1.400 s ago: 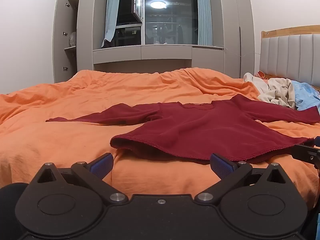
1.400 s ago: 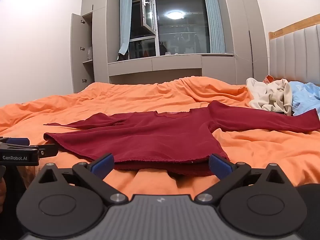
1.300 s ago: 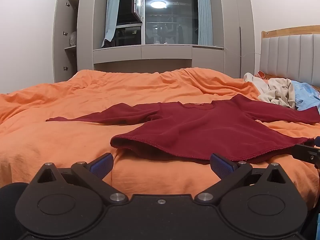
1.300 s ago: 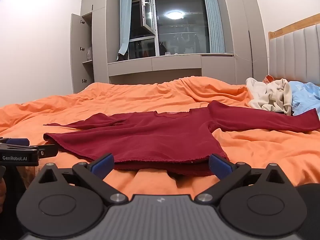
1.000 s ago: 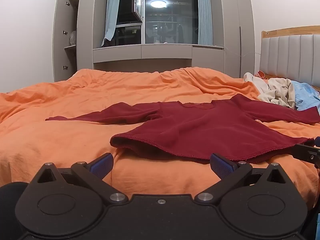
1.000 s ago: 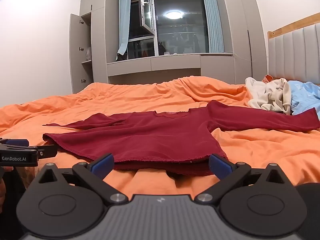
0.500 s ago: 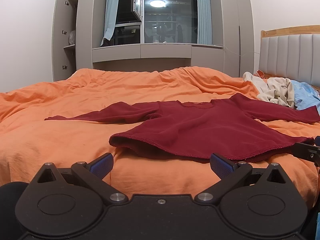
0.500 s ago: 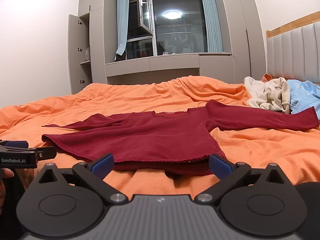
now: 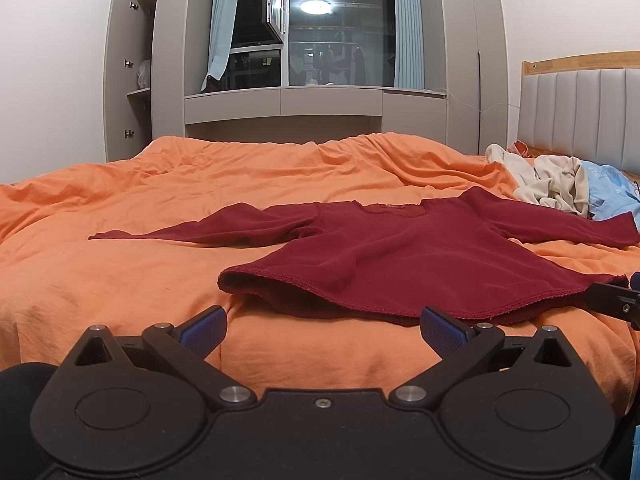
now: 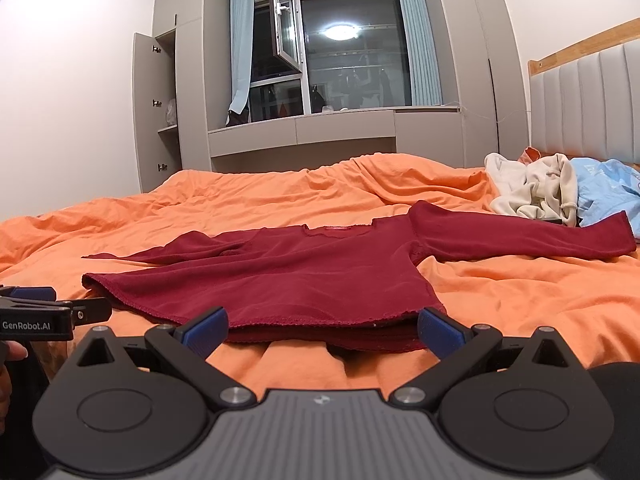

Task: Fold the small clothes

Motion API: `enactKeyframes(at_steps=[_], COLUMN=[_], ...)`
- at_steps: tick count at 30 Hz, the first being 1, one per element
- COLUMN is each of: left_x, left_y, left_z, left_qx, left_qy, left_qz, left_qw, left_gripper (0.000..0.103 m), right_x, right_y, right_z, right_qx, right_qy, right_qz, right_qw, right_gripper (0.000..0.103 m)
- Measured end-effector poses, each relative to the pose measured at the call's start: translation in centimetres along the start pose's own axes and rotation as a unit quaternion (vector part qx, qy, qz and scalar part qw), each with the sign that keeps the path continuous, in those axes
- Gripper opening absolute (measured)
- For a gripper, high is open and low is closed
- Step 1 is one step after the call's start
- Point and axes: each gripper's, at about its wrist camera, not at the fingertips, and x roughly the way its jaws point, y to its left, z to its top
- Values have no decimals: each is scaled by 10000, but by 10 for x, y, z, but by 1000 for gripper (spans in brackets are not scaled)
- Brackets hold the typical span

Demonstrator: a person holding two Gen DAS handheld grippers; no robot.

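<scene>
While our left gripper (image 9: pixel 322 326) and right gripper (image 10: pixel 322 326) gape wide and empty just short of its hem, the maroon shirt (image 9: pixel 400 252) lies flat, sleeves spread, on the orange duvet (image 9: pixel 120 280); an open cupboard (image 9: pixel 134 76) holds a pale bundle, crumpled clothes (image 10: pixel 536 190) far right.

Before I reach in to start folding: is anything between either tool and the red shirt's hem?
Nothing visible. Only bare orange duvet lies between the left tool, the right tool and the red shirt. The pile of clothes sits far off.
</scene>
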Motion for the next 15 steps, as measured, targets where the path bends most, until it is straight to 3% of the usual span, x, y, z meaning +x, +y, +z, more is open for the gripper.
enactKeyframes(at_steps=[15], left_x=[0], left_y=[0], left_z=[0], left_qx=[-17], left_qy=[2], left_qz=[-4], left_qw=[10000], left_gripper=[103], right_x=[2], right_y=[5], right_z=[-2], right_qx=[7], right_qy=[-13], right_qz=[0], right_qw=[10000], right_gripper=[103])
